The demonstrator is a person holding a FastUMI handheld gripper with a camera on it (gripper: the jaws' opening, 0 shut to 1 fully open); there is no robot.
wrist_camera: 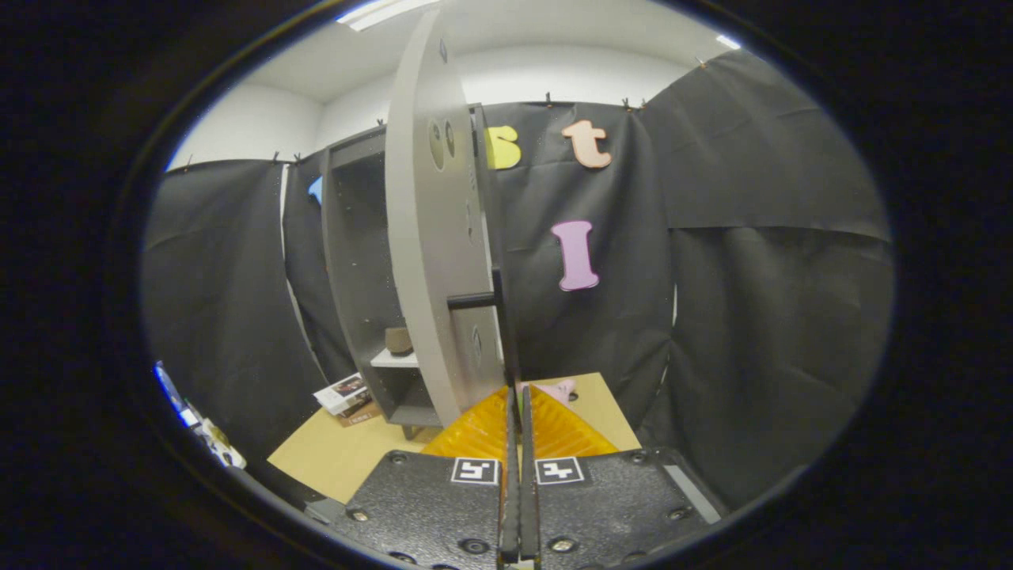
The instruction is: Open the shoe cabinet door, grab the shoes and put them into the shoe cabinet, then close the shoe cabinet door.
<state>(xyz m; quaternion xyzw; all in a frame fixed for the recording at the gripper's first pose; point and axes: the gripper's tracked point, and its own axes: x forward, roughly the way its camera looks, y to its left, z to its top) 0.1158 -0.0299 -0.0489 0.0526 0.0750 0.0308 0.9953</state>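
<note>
The grey shoe cabinet (348, 261) stands on the tan table (332, 459), its inside open toward me. Its grey door (435, 261) is swung out and seen almost edge-on, just ahead of my fingers. A thin black handle (505, 317) runs down the door's free edge on a short post. My gripper (518, 392) is shut on the lower end of that handle, both fingers pressed close with the bar between them. A brown shoe (398, 340) rests on the white shelf (394, 360) inside the cabinet.
A small pink object (563, 389) lies on the table just beyond the fingertips, to their right. Booklets (346, 393) lie by the cabinet's left foot. Small items (210, 439) sit past the table's left edge. Black cloth walls close in behind and to the right.
</note>
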